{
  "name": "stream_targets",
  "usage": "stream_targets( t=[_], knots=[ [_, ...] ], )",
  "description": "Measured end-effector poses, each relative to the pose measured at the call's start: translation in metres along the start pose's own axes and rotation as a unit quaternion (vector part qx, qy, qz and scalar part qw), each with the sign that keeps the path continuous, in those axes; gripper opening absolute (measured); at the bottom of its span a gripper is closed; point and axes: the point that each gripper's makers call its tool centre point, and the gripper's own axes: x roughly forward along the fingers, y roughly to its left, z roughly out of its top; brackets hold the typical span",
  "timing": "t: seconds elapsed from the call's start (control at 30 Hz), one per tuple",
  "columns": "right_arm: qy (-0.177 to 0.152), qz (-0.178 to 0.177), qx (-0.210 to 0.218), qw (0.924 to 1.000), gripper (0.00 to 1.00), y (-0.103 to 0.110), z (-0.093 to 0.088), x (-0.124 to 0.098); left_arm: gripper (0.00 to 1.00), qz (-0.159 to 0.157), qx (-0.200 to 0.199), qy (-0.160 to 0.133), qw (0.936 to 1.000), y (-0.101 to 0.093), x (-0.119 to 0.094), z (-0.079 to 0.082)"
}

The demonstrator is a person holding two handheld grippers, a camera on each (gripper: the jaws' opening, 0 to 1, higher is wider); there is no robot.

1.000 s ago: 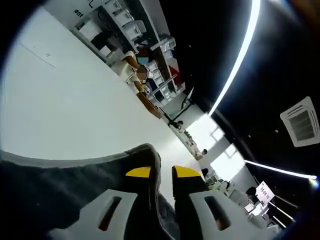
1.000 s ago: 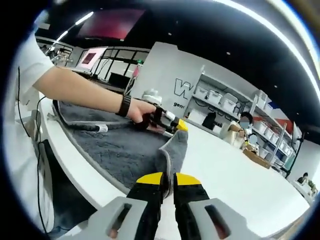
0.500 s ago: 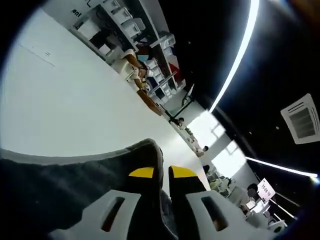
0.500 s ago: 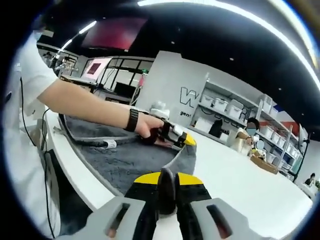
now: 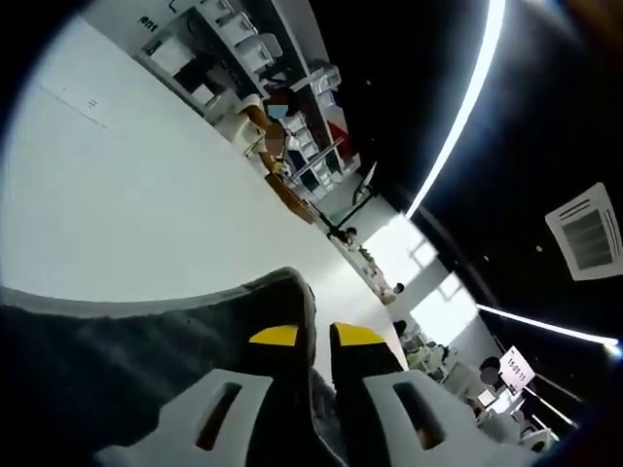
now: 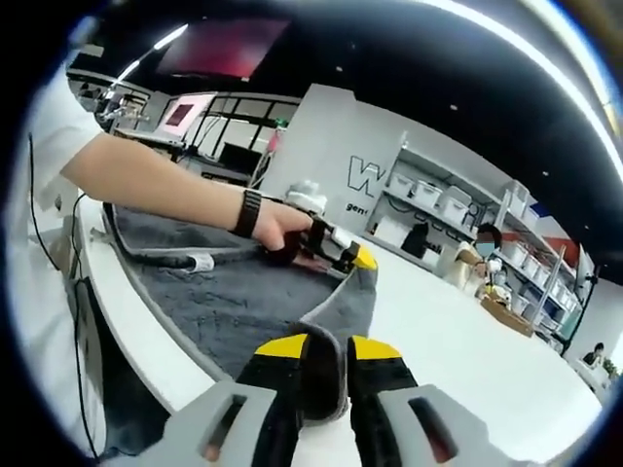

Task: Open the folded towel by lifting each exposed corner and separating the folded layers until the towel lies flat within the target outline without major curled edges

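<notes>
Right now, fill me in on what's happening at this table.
A person is unfolding a dark grey towel on a white table, with tongs in each hand. The right tongs are shut on a fold of the towel at the near edge. The left tongs, held in the person's hand further along the same edge, also pinch a raised corner. The towel is partly lifted there, not yet flat.

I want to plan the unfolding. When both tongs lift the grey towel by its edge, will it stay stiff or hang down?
The grey towel will probably hang floppy: between the right tongs and the left tongs its edge already sags in a curve. The thick pile suggests some weight. It seems unlikely to slip, since both tongs pinch folded cloth.
</notes>
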Motion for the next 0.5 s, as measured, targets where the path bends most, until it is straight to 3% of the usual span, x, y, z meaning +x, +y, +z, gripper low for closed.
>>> stream_targets(
  t=[0.23, 0.33, 0.4, 0.5],
  knots=[
    [-0.003, 0.001, -0.005, 1.0, 0.09, 0.0, 0.002, 0.002, 0.1, -0.001, -0.002, 0.001, 1.0, 0.0, 0.001, 0.001],
    [0.008, 0.001, -0.009, 0.9999, 0.07, 0.0, -0.003, 0.006, 0.1, -0.002, -0.004, 0.003, 1.0, 0.002, 0.001, 0.0],
    [0.007, 0.0, -0.009, 0.9999, 0.0, 0.0, -0.003, 0.005, 0.11, -0.001, -0.004, 0.005, 1.0, 0.004, 0.001, -0.001],
    [0.023, -0.005, -0.003, 0.9997, 0.0, -0.002, -0.008, 0.005, 0.12, -0.002, 0.005, 0.007, 1.0, 0.004, 0.001, -0.001]
  ],
)
